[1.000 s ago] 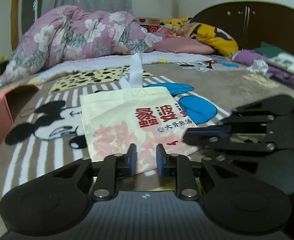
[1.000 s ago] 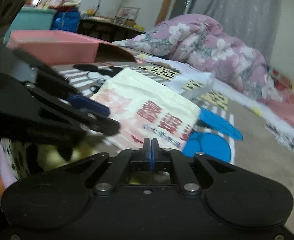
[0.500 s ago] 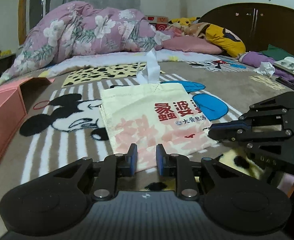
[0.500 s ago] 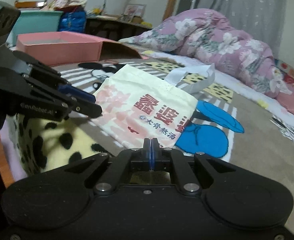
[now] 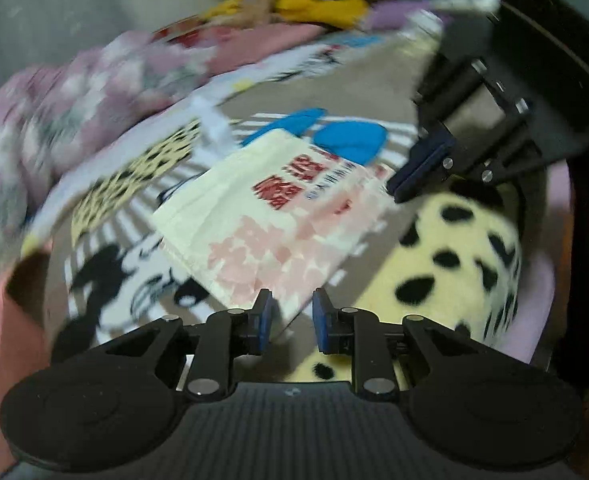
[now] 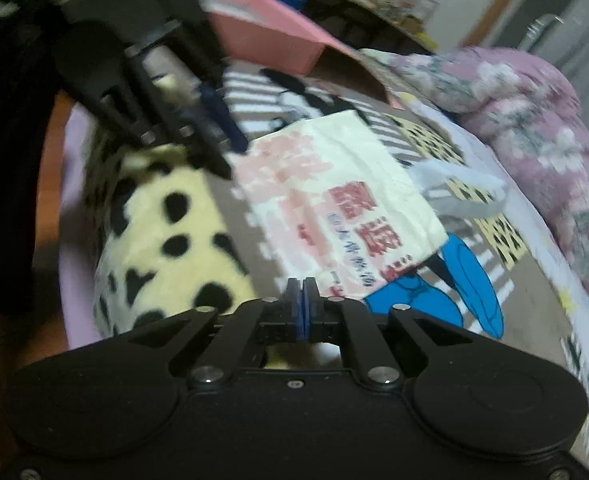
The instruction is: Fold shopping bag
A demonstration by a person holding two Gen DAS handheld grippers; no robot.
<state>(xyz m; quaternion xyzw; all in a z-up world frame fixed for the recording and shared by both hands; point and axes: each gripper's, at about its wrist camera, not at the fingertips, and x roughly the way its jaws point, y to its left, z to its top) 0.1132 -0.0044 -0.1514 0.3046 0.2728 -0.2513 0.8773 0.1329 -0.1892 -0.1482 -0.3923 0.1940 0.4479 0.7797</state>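
Jaws apart on the left gripper, nothing between the blue pads; jaws pressed together and empty on the right gripper. Both tilted down toward the bed, each frame rolled to a slant and blurred. Left gripper hung just short of the near corner of the shopping bag, not touching it. Right gripper hung over the near edge of the blanket, close to the bag's near side. Bag lay flat on the cartoon-print blanket, closed bottom toward the grippers, pale handle trailing from the far end toward the flowered quilt. Long axis ran away from the grippers, up the bed. Red lettering faced up. Spotted yellow cover lay beside the bag at the bed's edge.
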